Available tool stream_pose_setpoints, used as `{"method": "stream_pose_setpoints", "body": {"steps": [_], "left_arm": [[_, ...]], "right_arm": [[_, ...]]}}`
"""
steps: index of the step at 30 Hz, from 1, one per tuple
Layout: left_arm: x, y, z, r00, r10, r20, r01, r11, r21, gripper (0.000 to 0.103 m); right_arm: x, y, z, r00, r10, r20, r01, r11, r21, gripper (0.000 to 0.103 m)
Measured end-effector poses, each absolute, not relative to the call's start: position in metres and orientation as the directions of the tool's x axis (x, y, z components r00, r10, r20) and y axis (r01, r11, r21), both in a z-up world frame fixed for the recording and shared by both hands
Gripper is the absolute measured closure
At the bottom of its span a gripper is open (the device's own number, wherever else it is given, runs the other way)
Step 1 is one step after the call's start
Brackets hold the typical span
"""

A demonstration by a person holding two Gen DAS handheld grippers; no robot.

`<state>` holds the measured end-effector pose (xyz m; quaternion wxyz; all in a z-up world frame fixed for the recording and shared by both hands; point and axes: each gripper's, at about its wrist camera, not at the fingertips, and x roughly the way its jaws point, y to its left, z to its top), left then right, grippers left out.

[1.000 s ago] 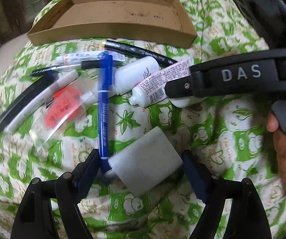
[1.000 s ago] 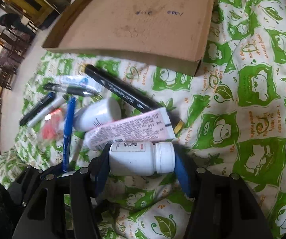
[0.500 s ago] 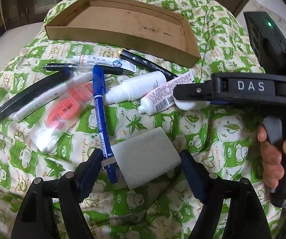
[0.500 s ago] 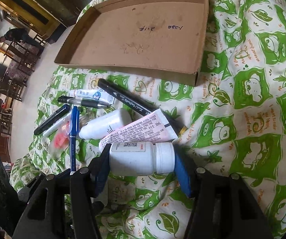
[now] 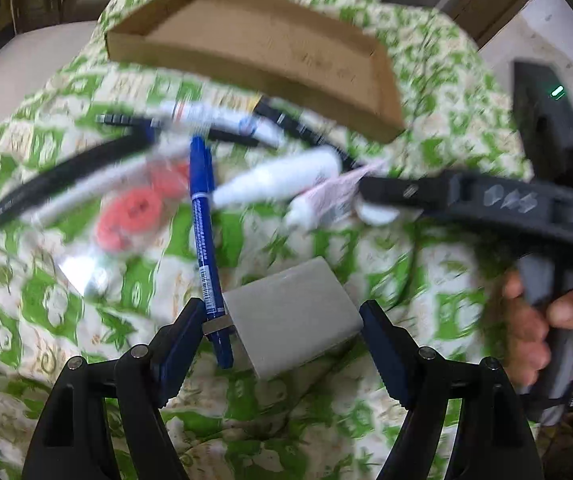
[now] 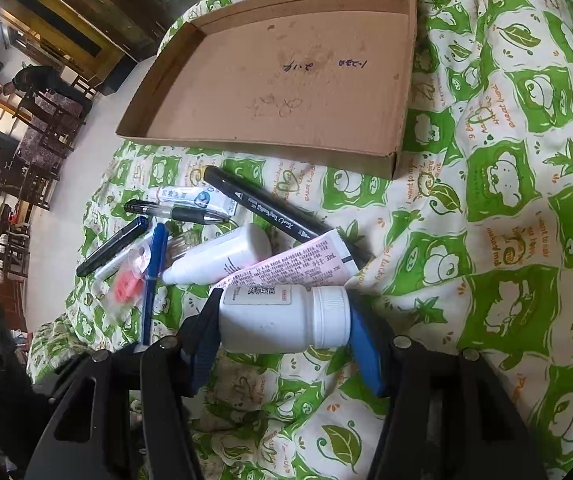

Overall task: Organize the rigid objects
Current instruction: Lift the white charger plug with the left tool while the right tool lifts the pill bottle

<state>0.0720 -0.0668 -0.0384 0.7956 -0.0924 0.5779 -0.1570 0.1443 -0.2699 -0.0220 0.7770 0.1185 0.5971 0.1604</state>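
My left gripper [image 5: 282, 332] is shut on a grey rectangular block [image 5: 292, 316], with the end of a blue marker [image 5: 204, 240] caught beside it against the left finger. My right gripper [image 6: 282, 338] is shut on a white pill bottle [image 6: 284, 318] lying sideways, cap to the right. An empty shallow cardboard tray [image 6: 286, 80] lies beyond both; it also shows in the left wrist view [image 5: 254, 60]. Between them sit a pink tube [image 6: 286, 268], a white squeeze bottle [image 6: 222, 258], black pens [image 6: 270, 210] and a red item in a clear bag [image 5: 130, 216].
Everything rests on a soft green and white patterned cloth [image 6: 506, 220] that is rumpled. The right gripper's body and the hand holding it [image 5: 526, 208] fill the right side of the left wrist view. Floor and wooden furniture [image 6: 26, 140] lie beyond the cloth's left edge.
Both grippers have risen and pulled back from the pile, each keeping its object. The tray now shows more fully, and the left wrist view is blurred by motion.
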Motion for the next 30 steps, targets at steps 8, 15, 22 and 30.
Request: {"method": "stream_pose_setpoints", "body": {"steps": [8,15,22,30], "left_arm": [[0.065,-0.061,-0.032,0.297,-0.328,-0.897,0.149,0.944,-0.296,0.021],[0.062,-0.063,-0.031,0.290,-0.337,-0.896,0.166,0.939,-0.300,0.021],[0.054,-0.058,-0.022,0.303,-0.367,-0.879,0.201,0.927,-0.317,0.019],[0.061,-0.076,-0.040,0.244,-0.324,-0.914,0.222,0.936,-0.273,0.018]], "right_arm": [[0.144,-0.266,-0.023,0.236,0.387,-0.891,-0.109,0.922,0.372,0.045],[0.144,-0.267,-0.023,0.235,0.389,-0.891,-0.109,0.921,0.373,0.045],[0.144,-0.265,-0.023,0.232,0.389,-0.891,-0.114,0.921,0.372,0.045],[0.144,-0.265,-0.023,0.233,0.395,-0.889,-0.108,0.919,0.380,0.045]]}}
